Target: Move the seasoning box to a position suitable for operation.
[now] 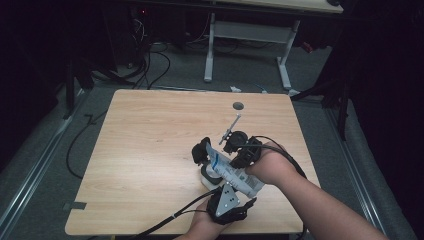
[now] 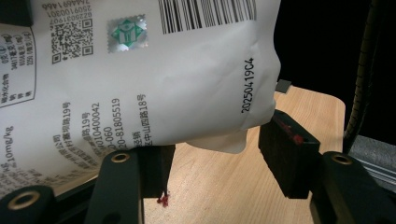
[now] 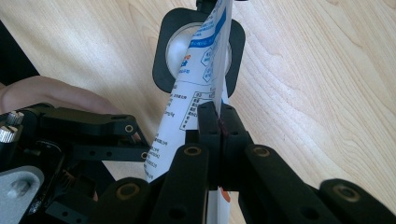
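A white pouch (image 1: 232, 172) with blue print and a barcode hangs tilted between both grippers. My right gripper (image 1: 241, 156) is shut on the pouch's thin side edge (image 3: 187, 107), its jaws (image 3: 218, 116) pressed flat together on it. My left gripper (image 1: 236, 194) holds the bulging lower end (image 2: 163, 84), with the jaws (image 2: 219, 154) set wide on either side and the pads against it. The pouch's upper end points down at a white round container (image 3: 175, 46) in a black square holder (image 3: 161, 70). That container (image 1: 207, 175) stands on the table under the pouch.
A small black device with a thin metal rod (image 1: 233, 125) stands just beyond the right gripper. A grey round hole (image 1: 238, 106) marks the wooden tabletop (image 1: 150, 150) farther back. Cables (image 1: 150, 65) and a desk frame (image 1: 250, 30) lie on the floor beyond the table.
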{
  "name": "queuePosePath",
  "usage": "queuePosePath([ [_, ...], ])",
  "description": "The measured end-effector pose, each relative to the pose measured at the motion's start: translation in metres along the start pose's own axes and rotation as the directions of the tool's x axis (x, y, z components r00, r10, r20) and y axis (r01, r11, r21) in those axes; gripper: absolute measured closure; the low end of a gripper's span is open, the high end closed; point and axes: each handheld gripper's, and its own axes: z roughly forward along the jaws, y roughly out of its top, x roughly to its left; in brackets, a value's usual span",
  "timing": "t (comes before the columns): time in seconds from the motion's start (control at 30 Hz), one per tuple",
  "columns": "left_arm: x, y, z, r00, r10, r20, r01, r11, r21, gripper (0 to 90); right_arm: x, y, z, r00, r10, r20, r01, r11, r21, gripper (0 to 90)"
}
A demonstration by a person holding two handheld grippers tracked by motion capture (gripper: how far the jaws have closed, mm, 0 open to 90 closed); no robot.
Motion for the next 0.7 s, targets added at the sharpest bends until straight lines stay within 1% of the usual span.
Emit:
queuePosePath([
  [0.2,-0.0002,0.0008,0.0001,1.0000,-0.004,0.001,0.004,1.0000,-0.007,47.1,-0.0003,0.0004,-0.0004,1.0000,-0.003,0.002,0.003,1.000,-0.004,90.0],
  [0.5,0.0004,0.0015,-0.0003,1.0000,-0.006,0.002,0.006,0.9999,-0.011,47.2,-0.0001,0.0020,-0.0011,1.0000,-0.004,0.006,0.004,1.000,0.005,90.0],
  [0.57,0.0008,0.0018,-0.0005,1.0000,-0.006,0.000,0.006,0.9999,-0.013,47.2,-0.0005,0.0027,-0.0012,0.9999,-0.012,0.005,0.012,1.000,0.000,90.0],
  [0.67,0.0008,0.0023,-0.0009,1.0000,-0.007,0.000,0.007,0.9999,-0.014,47.2,-0.0001,0.0037,-0.0020,0.9999,-0.013,0.010,0.013,1.000,0.004,90.0],
  [0.7,0.0007,0.0023,-0.0011,1.0000,-0.007,0.000,0.007,0.9999,-0.014,47.3,0.0004,0.0039,-0.0021,1.0000,-0.006,0.007,0.006,1.000,0.005,90.0],
])
